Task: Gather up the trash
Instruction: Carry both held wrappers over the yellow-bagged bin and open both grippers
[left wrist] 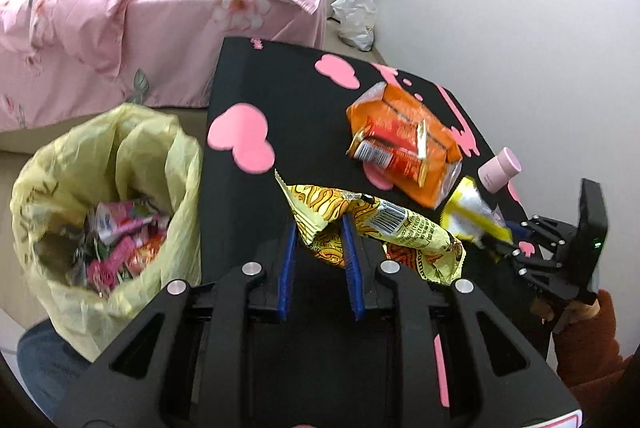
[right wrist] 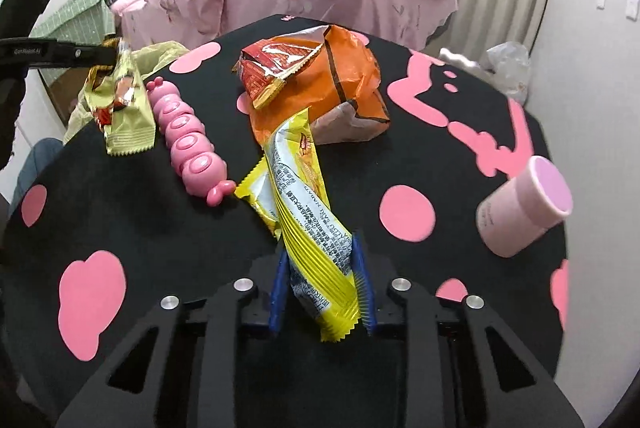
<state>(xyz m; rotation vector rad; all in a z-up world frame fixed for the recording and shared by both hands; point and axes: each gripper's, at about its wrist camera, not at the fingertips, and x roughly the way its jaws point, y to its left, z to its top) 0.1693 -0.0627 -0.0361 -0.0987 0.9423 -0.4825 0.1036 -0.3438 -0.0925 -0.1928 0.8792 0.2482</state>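
Left gripper (left wrist: 320, 228): jaws pinching a crumpled yellow noodle wrapper (left wrist: 376, 228), lifted off the black counter (left wrist: 280, 75), just right of the yellow trash bag (left wrist: 108, 163) that already has wrappers in it. Right gripper (right wrist: 322, 264): jaws pinching a yellow-and-white wrapper (right wrist: 304, 203), its far end near the orange bag (right wrist: 344, 83) lying mid-counter. Pink caterpillar toy (right wrist: 188, 143) and tipped pink cup (right wrist: 524, 203) rest on the counter. Pink bed (left wrist: 140, 11) behind.

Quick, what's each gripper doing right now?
Left gripper: closed on a yellow patterned snack wrapper.
Right gripper: closed on a yellow-and-white wrapper.
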